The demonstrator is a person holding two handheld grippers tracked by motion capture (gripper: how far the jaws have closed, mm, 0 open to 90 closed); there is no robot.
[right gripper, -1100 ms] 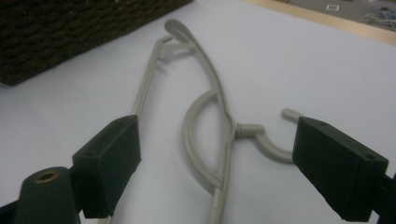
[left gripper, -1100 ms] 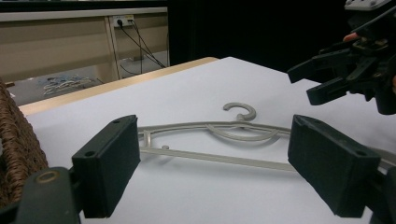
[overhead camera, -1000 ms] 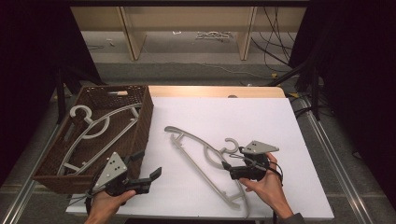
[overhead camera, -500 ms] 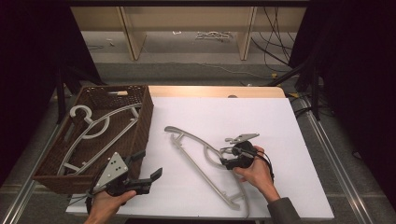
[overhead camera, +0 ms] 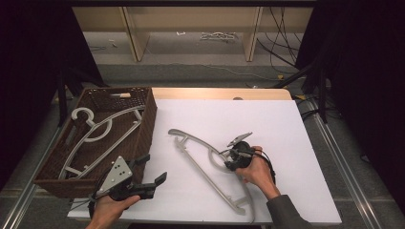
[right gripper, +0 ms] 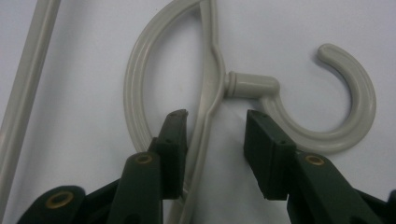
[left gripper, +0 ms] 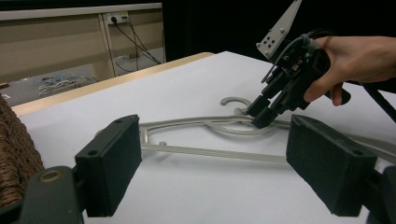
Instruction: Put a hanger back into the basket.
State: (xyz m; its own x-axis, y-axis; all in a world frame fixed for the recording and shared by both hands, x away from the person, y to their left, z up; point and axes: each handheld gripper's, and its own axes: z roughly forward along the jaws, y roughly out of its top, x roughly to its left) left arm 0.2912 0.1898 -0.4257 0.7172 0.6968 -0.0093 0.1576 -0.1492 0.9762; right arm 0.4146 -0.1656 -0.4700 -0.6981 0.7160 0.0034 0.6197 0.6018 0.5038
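Observation:
A grey plastic hanger (overhead camera: 203,169) lies flat on the white table top (overhead camera: 286,124), its hook (right gripper: 359,93) toward the right. My right gripper (overhead camera: 230,162) is tipped down onto it just beside the hook's neck. In the right gripper view the open jaws (right gripper: 215,126) straddle the hanger's thin top bar (right gripper: 205,140), with a gap on the hook side. The left gripper view shows the same hanger (left gripper: 201,151) and the right gripper (left gripper: 261,116) touching down on it. My left gripper (overhead camera: 154,168) hovers wide open near the table's front edge, holding nothing.
A brown wicker basket (overhead camera: 143,129) stands at the table's left with another grey hanger (overhead camera: 95,131) lying inside; its wall (left gripper: 14,158) is close to my left gripper. Wooden shelving and cables lie beyond the far edge.
My right gripper has moved left and tipped its jaws down over the hanger's bar by the hook. The left gripper and both hangers have stayed put.

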